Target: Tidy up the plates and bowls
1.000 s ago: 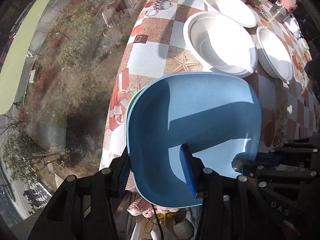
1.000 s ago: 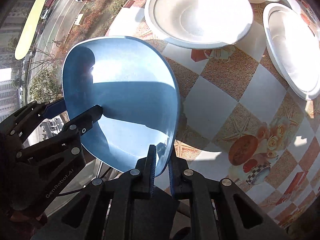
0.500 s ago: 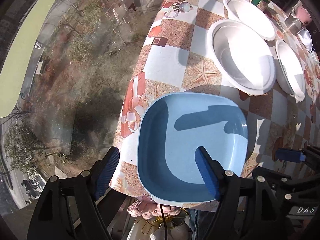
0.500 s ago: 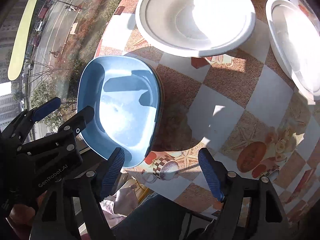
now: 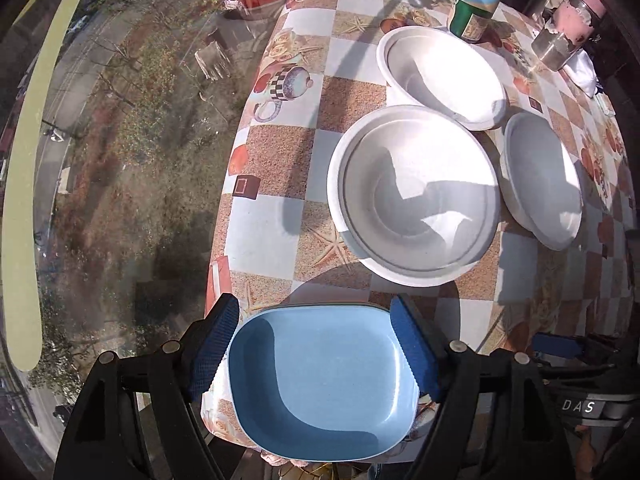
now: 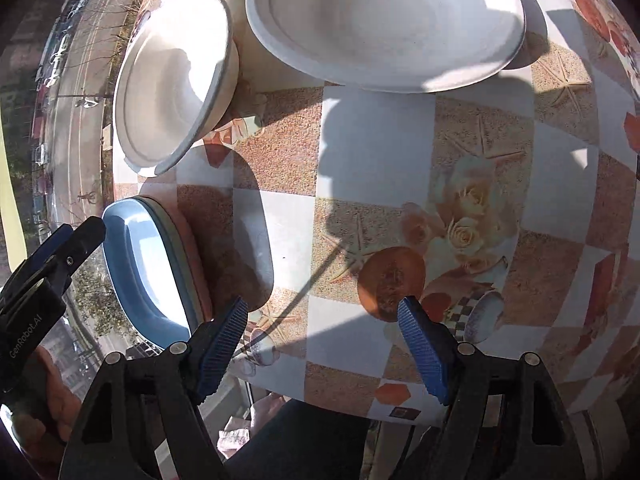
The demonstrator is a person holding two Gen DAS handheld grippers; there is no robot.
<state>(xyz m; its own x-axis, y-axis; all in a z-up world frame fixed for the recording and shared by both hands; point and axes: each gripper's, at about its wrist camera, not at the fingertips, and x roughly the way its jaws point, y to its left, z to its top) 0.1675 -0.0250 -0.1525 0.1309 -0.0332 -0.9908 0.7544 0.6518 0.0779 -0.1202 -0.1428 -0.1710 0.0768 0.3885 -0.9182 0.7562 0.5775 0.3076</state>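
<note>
Covering the scene, the checkered table (image 5: 276, 216) carries three white bowls (image 5: 416, 196) beyond the blue plate (image 5: 324, 384) at its near edge, where the left gripper (image 5: 316, 356) spreads wide over that plate and the right gripper (image 6: 322, 348) gapes empty just beside it.

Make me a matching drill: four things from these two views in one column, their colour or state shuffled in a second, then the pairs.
Column one
1. rounded square plastic plate
2. large round paper bowl
3. capped bottle
4. right gripper

Column two
A. green body, blue cap
B. open, holding nothing
C. light blue, at the table's near edge
D. white, mid-table, half in shadow

Pairs: 1-C, 2-D, 3-A, 4-B
</note>
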